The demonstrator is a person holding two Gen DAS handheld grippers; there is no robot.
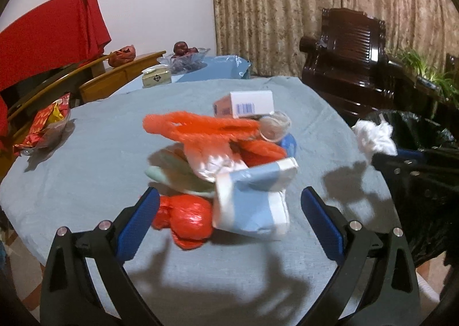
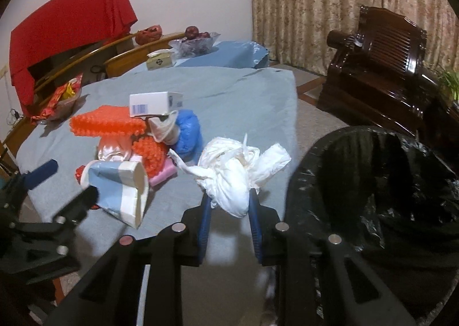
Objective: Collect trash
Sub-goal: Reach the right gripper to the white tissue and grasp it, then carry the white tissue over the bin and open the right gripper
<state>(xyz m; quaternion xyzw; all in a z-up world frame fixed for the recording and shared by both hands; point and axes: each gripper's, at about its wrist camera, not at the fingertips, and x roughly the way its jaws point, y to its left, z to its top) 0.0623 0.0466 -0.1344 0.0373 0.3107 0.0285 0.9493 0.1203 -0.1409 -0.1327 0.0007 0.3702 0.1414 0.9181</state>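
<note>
A: Item one, right tool (image 2: pixel 229 208). State?
B: Blue pads (image 2: pixel 205 228) drawn in tight on a crumpled white plastic bag (image 2: pixel 233 176). The bag is pinched at its lower end, and its loose ends fan out above the pads.

A: Location of that bag?
B: Past the table (image 2: pixel 235 90) edge, between the table and the bin. In the left wrist view it shows as a white wad (image 1: pixel 374 139) at the far right.

A: Item two, left tool (image 1: pixel 229 225).
B: Jaws spread wide, nothing between the pads. They hang low over the grey-blue cloth just in front of the trash pile.

A: Pile contents, front to back?
B: Red knotted bag (image 1: pixel 183 219) next to the left pad. Crushed blue-and-white paper cups (image 1: pixel 255 197) beside it. Pale green item (image 1: pixel 178 174), blurred, kind unclear. Orange foam netting (image 1: pixel 200 128). Blue plastic bag (image 2: pixel 186 131). Clear plastic cup (image 1: pixel 275 126). White carton with a barcode (image 1: pixel 243 103) on top at the rear. A pink item (image 2: pixel 163 174) shows under the netting in the right wrist view.

A: Receptacle?
B: Bin lined with a black bag (image 2: pixel 373 182), mouth open, right of the table.

A: Surroundings?
B: Glass dish of red and yellow wrappers (image 1: pixel 48 122) at the table's left edge. Tissue box (image 1: pixel 156 76) and glass fruit bowl (image 1: pixel 186 57) on a further blue-covered table. Dark wooden armchair (image 1: pixel 352 59), patterned curtain (image 1: pixel 315 4), red cloth (image 1: pixel 48 33) draped at left.
</note>
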